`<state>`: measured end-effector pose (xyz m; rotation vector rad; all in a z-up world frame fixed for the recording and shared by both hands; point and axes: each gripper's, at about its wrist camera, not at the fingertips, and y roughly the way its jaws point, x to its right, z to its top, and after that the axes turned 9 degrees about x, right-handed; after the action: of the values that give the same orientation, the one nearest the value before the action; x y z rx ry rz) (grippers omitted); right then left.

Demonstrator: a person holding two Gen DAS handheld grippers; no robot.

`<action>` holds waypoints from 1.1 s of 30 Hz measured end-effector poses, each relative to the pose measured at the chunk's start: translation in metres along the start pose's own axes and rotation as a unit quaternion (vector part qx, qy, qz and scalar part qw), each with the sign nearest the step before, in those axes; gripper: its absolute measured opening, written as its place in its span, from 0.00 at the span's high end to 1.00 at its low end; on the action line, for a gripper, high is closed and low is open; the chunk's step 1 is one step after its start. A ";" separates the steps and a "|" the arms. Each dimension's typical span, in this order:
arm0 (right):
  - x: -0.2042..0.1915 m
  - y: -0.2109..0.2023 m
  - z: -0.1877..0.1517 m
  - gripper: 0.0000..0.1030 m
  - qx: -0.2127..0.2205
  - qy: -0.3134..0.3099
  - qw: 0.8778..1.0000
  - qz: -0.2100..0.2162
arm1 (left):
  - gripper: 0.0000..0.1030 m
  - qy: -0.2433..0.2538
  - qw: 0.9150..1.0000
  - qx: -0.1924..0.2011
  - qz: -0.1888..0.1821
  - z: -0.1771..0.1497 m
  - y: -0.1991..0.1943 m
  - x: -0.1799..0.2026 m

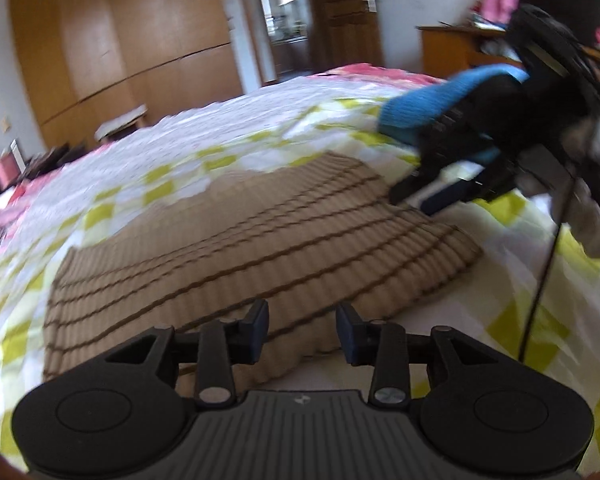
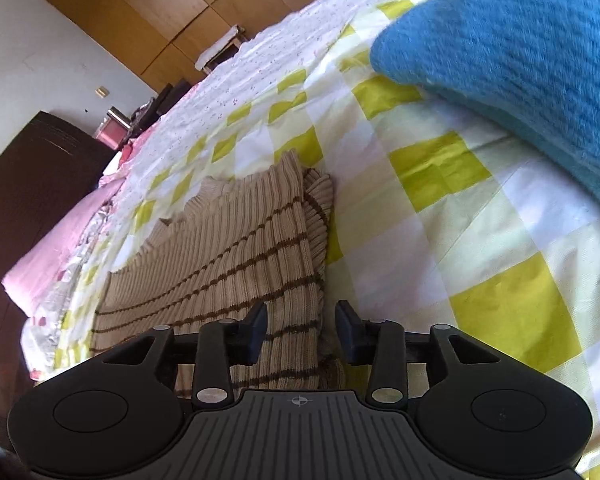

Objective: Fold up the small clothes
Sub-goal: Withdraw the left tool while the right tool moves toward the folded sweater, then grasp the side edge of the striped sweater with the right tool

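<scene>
A tan ribbed knit garment with thin brown stripes (image 1: pixel 236 248) lies folded flat on the checked bed cover; it also shows in the right wrist view (image 2: pixel 228 256). My left gripper (image 1: pixel 302 330) is open and empty, just above the garment's near edge. My right gripper (image 2: pixel 302 330) is open and empty over the garment's right edge; it also shows in the left wrist view (image 1: pixel 420 200) at the garment's far right corner. A blue knit garment (image 2: pixel 520 64) lies folded on the bed beyond, also in the left wrist view (image 1: pixel 432 104).
The bed cover (image 2: pixel 440 208) is white with yellow-green squares. A pink quilt (image 2: pixel 48 256) lies at the left. Wooden wardrobes (image 1: pixel 120 32), an open doorway (image 1: pixel 284 16) and a wooden desk with clutter (image 1: pixel 460 48) stand beyond the bed.
</scene>
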<state>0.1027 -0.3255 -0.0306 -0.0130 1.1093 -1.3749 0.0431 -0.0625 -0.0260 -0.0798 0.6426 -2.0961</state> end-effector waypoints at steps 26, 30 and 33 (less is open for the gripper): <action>0.024 0.008 0.012 0.49 -0.044 0.056 0.997 0.039 | 0.80 0.047 0.997 0.051 -0.025 0.012 0.030 0.072; 0.026 0.028 0.017 0.46 -0.045 0.092 0.993 0.055 | 0.82 -0.003 0.998 0.057 -0.038 0.020 0.019 0.059; 0.021 0.039 0.019 0.46 -0.040 0.088 0.993 0.063 | 0.83 -0.016 0.997 0.060 -0.046 0.022 0.013 0.056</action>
<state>0.1398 -0.3416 -0.0567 0.1196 1.2895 -1.2356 0.0267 -0.1221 -0.0231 -0.0758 0.5016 -2.2135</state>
